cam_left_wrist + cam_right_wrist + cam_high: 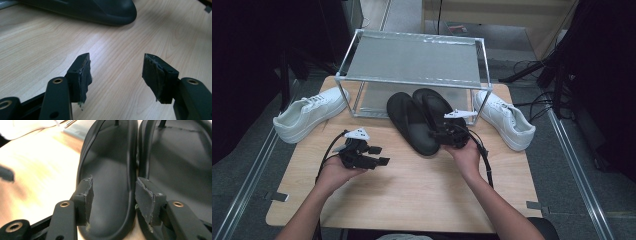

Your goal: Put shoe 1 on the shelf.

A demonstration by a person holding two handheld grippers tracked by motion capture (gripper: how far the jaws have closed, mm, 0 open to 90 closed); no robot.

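Right gripper [447, 134] sits at the heel of the two black sandals [422, 120] in front of the rack [412, 60], jaws apart over the left sandal's [110, 182] heel; contact is hard to tell. Toe ends are cut off. Left gripper [116, 72] hangs open over bare table [37, 50].

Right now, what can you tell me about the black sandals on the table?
The black sandals are a matching pair of flip-flops with thin toe straps, smooth and rubbery-looking. They lie flat and side by side on the wooden table, soles down, toes toward the metal-framed rack and heels toward the person. The right claw is at their heel end, its jaws open on either side of the left sandal's heel; whether the pads touch it is unclear.
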